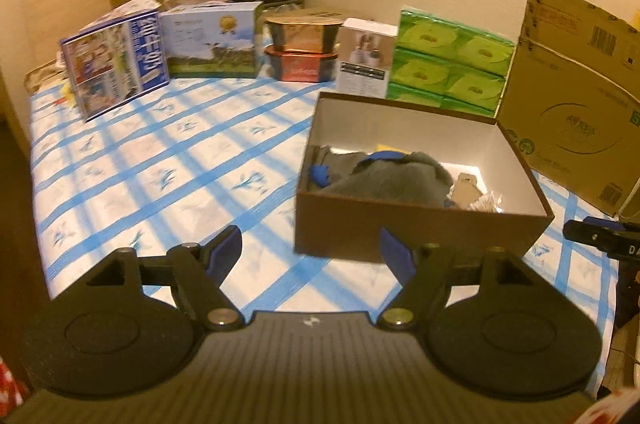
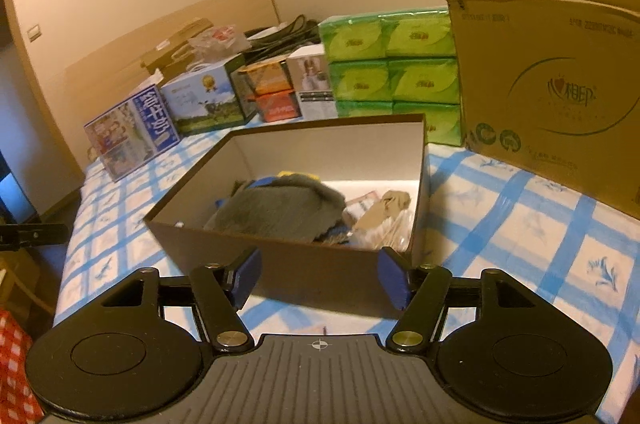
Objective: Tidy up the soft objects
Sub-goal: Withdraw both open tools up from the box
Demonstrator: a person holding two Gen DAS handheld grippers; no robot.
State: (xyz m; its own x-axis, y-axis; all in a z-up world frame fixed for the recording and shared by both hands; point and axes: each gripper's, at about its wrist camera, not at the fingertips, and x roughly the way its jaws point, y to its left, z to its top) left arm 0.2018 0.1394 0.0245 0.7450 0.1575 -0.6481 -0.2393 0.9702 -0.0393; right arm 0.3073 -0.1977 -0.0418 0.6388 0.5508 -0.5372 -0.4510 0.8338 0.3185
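Observation:
A brown open box [image 1: 400, 228] [image 2: 304, 264] stands on a bed with a blue-checked sheet [image 1: 160, 164] [image 2: 520, 216]. Inside it lies a grey soft cloth [image 1: 392, 176] [image 2: 280, 208] with blue and yellow bits, beside crumpled tan paper [image 1: 466, 190] [image 2: 384, 212]. My left gripper [image 1: 312, 256] is open, hovering over the sheet just left of the box's near wall, with nothing between its fingers. My right gripper [image 2: 318, 278] is open in front of the box's near wall, also bare. Part of the right gripper shows at the right edge of the left wrist view.
Along the far side stand a blue printed carton [image 1: 116, 64], a milk carton box [image 1: 214, 42], two stacked tins [image 1: 302, 50], a white box [image 1: 366, 58] and green tissue packs [image 1: 448, 60]. A large cardboard box [image 1: 572, 96] [image 2: 552, 56] rises at the right. Red checked fabric [image 2: 14, 364] lies low left.

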